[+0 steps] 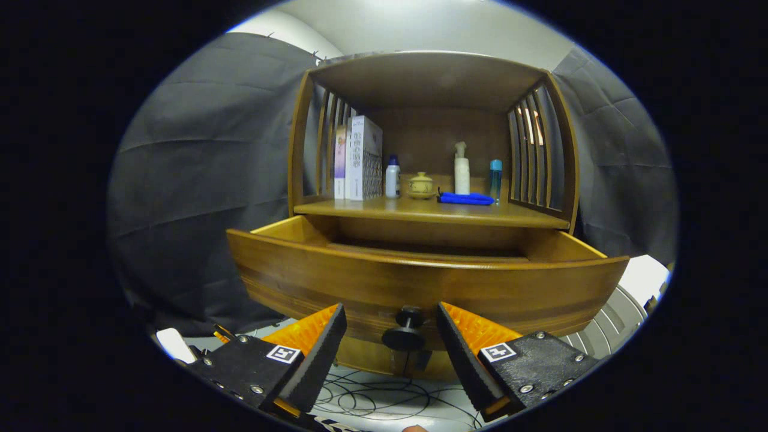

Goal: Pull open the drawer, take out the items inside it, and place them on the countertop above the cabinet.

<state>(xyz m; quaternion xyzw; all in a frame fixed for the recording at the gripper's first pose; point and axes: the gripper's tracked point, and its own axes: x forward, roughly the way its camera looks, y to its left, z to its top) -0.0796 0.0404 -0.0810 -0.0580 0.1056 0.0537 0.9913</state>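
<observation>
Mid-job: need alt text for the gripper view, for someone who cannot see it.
The wooden drawer stands pulled open, its dark knob between the open gripper's untouching fingers. On the countertop above sit boxes, bottles, a lidded jar and a blue cloth.

Claw-mounted fisheye, low and close before the drawer (420,282), facing straight into the cabinet (429,78).
</observation>
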